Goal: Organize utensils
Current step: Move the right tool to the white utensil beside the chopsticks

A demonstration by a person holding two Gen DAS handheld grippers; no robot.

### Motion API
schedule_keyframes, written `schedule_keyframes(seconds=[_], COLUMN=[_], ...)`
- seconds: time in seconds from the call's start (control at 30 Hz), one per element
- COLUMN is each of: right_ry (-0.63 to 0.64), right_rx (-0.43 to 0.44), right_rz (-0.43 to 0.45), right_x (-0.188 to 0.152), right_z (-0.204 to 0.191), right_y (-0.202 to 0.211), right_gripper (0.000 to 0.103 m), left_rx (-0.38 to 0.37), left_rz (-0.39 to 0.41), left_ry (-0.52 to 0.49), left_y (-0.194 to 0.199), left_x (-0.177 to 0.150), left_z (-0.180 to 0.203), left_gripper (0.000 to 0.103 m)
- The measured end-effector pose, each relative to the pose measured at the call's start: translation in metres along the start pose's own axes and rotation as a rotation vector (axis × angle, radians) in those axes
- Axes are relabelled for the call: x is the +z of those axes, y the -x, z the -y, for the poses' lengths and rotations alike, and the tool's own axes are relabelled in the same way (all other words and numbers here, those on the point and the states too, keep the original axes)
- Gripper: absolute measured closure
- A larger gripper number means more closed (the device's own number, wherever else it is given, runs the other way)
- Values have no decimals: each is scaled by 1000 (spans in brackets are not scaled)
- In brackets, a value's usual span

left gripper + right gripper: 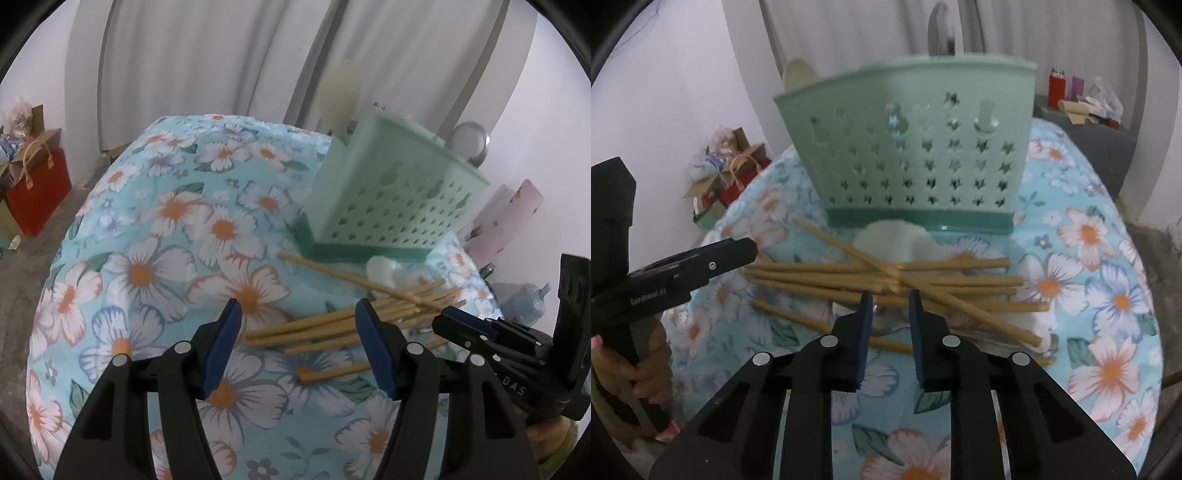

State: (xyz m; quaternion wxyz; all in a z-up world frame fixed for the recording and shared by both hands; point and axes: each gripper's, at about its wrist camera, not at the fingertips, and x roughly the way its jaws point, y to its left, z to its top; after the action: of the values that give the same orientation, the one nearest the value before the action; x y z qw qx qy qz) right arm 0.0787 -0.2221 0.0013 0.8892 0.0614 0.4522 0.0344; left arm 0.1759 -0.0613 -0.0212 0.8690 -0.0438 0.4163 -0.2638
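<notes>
A heap of wooden chopsticks point(332, 321) point(960, 280) lies crisscrossed on the floral cloth in front of a pale green perforated utensil holder point(388, 206) point(916, 155). A white spoon point(382, 271) point(890, 236) rests between the heap and the holder. My left gripper point(299, 306) point(746, 251) is wide open just above the left ends of the chopsticks. My right gripper point(891, 295) point(454, 314) points down at the middle of the heap, its jaws narrow but apart. A silvery utensil point(886, 319) shows in the gap below them, partly under the chopsticks.
The table's cloth point(166, 240) drops off at the left and near edges. A red bag point(37, 192) and gift packages point(731, 166) sit on the floor to the left. A pink box point(509, 214) and a dark cabinet point(1089, 144) stand to the right. A person's hand point(646, 369) holds the left gripper.
</notes>
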Motion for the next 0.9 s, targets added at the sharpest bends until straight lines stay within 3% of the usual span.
schedule_keyframes(seconds=[0.43,0.8,0.9], right_ry=[-50,4,41], right_rx=[-12,-39,-58], right_rz=[-61,-64,-60], right_x=[-25,-36,-34], right_z=[3,-8,-13], right_y=[-9,-1,-3], right_gripper=[88,88,88], left_rx=[90,3,10], left_rz=[-45,-34,-32], left_ry=[-131,-57,-62], left_y=[-18,-2,-4], left_x=[-34,-33,-31], left_z=[11,8,9], left_gripper=[41,41,41])
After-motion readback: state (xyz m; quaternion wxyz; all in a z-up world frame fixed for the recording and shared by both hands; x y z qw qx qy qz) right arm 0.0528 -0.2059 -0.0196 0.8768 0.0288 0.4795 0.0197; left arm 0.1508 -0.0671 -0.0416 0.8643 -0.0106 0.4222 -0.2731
